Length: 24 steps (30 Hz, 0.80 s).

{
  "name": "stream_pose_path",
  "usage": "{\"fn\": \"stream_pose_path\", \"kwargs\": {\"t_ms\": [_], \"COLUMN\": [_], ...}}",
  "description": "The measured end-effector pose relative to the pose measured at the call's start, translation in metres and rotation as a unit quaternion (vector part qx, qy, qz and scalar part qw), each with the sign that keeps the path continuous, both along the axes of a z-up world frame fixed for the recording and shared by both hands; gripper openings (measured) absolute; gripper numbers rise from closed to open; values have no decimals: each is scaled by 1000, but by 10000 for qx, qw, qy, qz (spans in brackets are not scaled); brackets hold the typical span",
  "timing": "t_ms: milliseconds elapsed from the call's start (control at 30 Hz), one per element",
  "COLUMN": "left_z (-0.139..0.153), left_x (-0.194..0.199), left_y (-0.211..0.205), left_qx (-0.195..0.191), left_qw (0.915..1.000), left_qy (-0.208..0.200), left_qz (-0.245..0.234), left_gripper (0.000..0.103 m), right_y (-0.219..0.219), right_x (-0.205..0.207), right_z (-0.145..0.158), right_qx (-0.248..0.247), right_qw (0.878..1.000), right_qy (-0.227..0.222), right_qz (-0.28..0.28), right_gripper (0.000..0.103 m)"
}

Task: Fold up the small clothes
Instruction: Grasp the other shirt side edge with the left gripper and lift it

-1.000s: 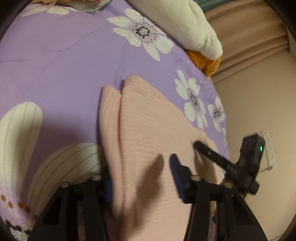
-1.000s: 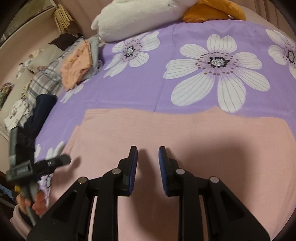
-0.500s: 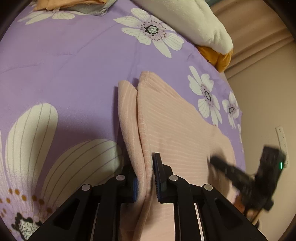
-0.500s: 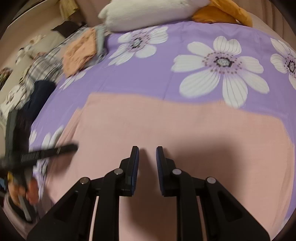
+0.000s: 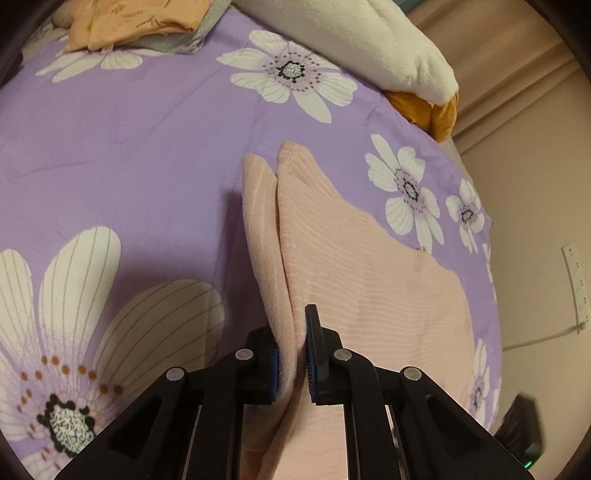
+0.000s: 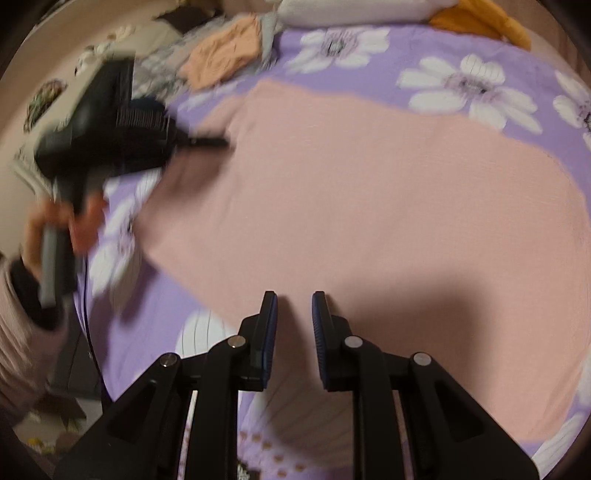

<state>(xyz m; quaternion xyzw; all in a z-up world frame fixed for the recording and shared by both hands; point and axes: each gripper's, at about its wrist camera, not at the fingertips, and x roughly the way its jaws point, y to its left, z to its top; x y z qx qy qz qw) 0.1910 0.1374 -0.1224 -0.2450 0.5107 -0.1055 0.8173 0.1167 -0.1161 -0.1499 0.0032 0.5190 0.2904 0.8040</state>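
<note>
A pink ribbed garment [image 5: 351, 258] lies on the purple flowered bedspread [image 5: 129, 147]. My left gripper [image 5: 293, 343] is shut on the garment's near left edge, where two layers fold together. In the right wrist view the same pink garment [image 6: 369, 192] spreads wide and flat. My right gripper [image 6: 294, 314] hovers over its near edge, jaws a small gap apart and holding nothing. The left gripper [image 6: 218, 140] shows blurred at that view's upper left, at the garment's left corner.
A white pillow [image 5: 369, 40] and an orange cushion [image 5: 432, 110] lie at the bed's far side. A pile of folded clothes with an orange piece [image 5: 136, 22] sits at the far left. The wall and a power strip [image 5: 574, 280] are to the right.
My left gripper closed on the garment's edge and has lifted it a little. My right gripper pulled back toward the near edge of the garment, still holding nothing.
</note>
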Motion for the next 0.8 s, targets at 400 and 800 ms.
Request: {"fn": "stream_pose_path", "kwargs": {"t_ms": [400,800], "left_z": [52,46], "left_x": [-5,7], "left_y": [-64,-169], "left_qx": [573,1161], "left_qw": [9968,9871], "left_qy": [-345,-178], "left_qz": [-435,-1085], "left_gripper": [9,9], "right_y": [-42,-134], "right_x": [-17,4], "right_z": [15,-6], "right_qx": [1082,2060], "right_qw": [9936,9600], "right_qy": [-14,220], "right_qz": [-331,-1883], "right_gripper": [21,22]}}
